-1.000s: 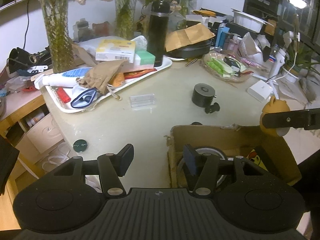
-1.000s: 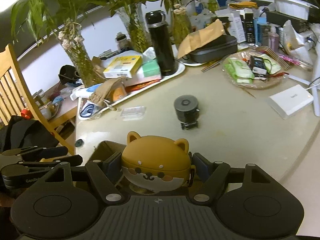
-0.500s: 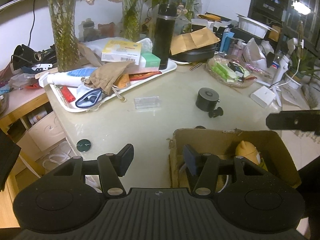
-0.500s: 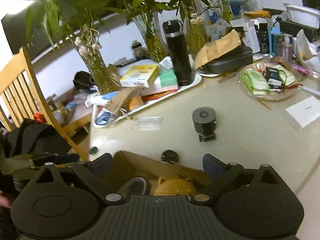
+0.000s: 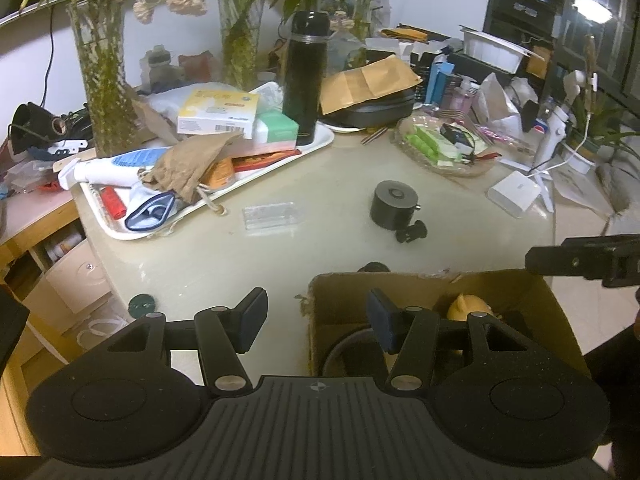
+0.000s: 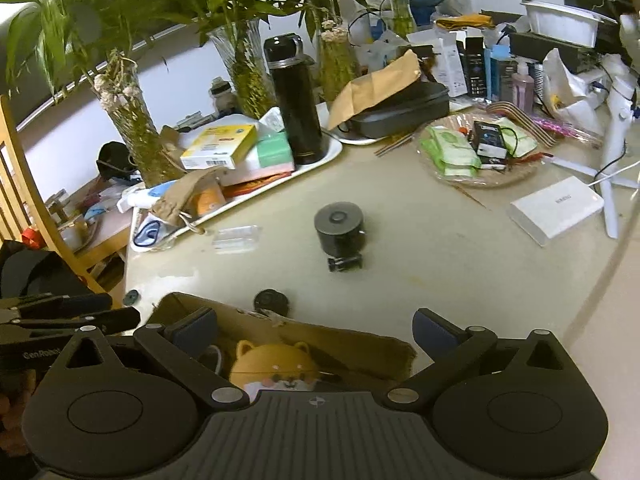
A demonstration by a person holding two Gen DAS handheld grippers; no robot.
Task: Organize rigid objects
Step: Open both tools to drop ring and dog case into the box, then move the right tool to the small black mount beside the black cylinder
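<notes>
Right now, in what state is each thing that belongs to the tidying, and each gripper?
Cardboard box: open on top.
Dog-shaped case: inside the box, released.
Black cylinder: upright on the table.
Clear plastic case: flat on the table.
Right gripper: just opened wide, empty.
Left gripper: open, empty.

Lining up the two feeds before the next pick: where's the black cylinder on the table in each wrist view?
Left wrist: black cylinder right of centre, beyond the cardboard box.
Right wrist: black cylinder at centre, beyond the same box.
Shared landmark: the tall black flask on the white tray.
</notes>
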